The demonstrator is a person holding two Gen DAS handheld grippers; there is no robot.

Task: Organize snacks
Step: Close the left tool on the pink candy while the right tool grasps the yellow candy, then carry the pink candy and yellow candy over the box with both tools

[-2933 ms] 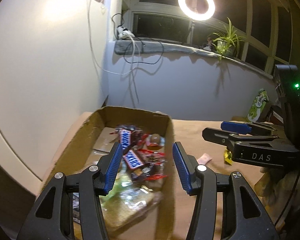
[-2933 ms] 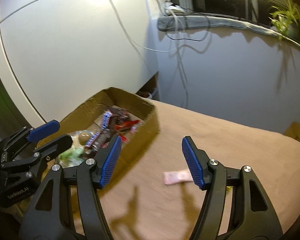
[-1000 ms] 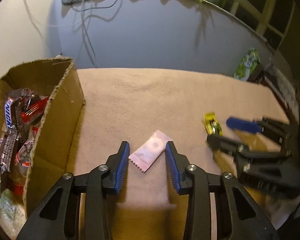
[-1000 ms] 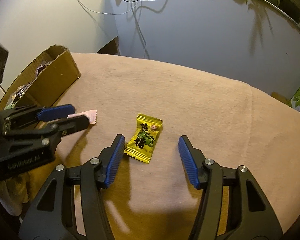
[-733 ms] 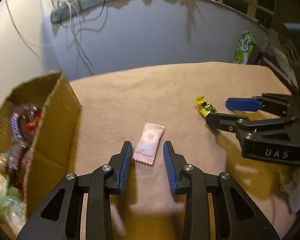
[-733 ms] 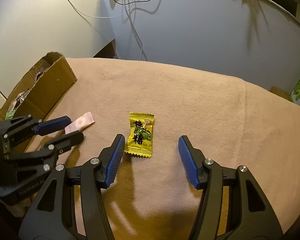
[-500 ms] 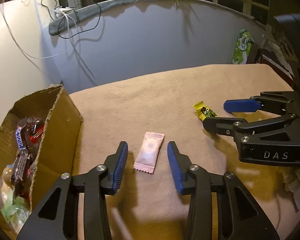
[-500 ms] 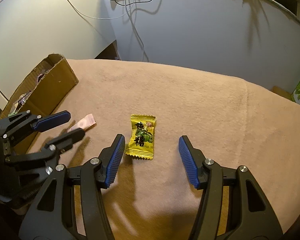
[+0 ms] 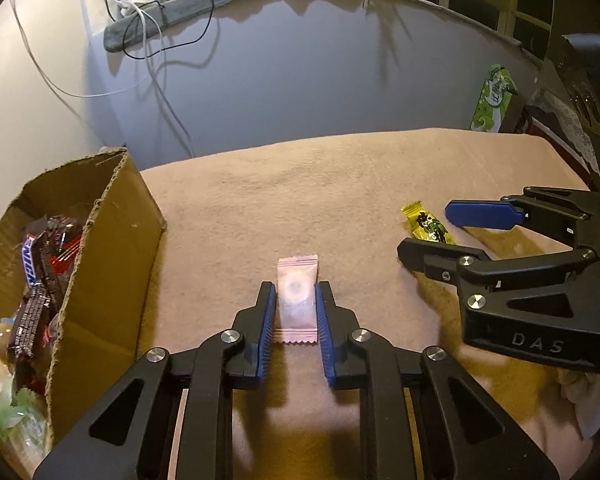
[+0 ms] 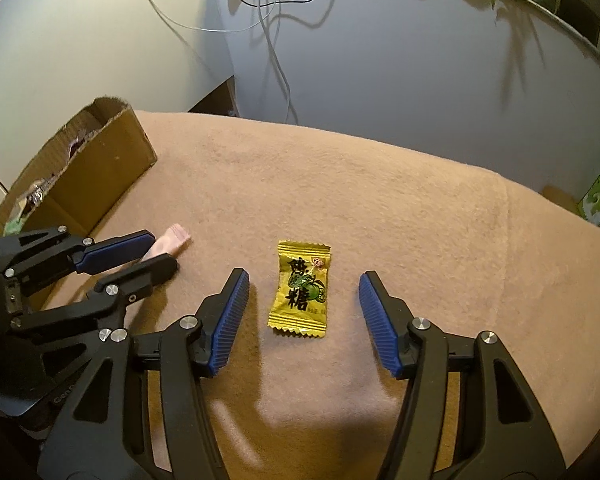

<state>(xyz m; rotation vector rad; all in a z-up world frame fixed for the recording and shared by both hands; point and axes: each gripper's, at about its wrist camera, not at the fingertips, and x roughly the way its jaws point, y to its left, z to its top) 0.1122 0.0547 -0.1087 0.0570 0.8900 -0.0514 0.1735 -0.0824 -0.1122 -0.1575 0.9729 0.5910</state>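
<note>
My left gripper (image 9: 296,292) is shut on a pink candy packet (image 9: 298,298) that lies on the tan cloth; the packet's tip shows in the right wrist view (image 10: 168,242). My right gripper (image 10: 304,280) is open and straddles a yellow candy packet (image 10: 302,290) lying flat on the cloth; the packet also shows in the left wrist view (image 9: 428,224). A cardboard box (image 9: 112,248) with chocolate bars and other snacks stands at the left, also visible in the right wrist view (image 10: 96,156).
The tan cloth (image 10: 380,200) covers the table up to a grey wall with hanging cables. A green-and-white package (image 9: 494,98) stands at the far right edge. The left gripper's body (image 10: 60,280) sits left of my right gripper.
My left gripper has closed from open onto the pink packet. My right gripper has stayed open around the yellow packet, moving slightly closer to it.
</note>
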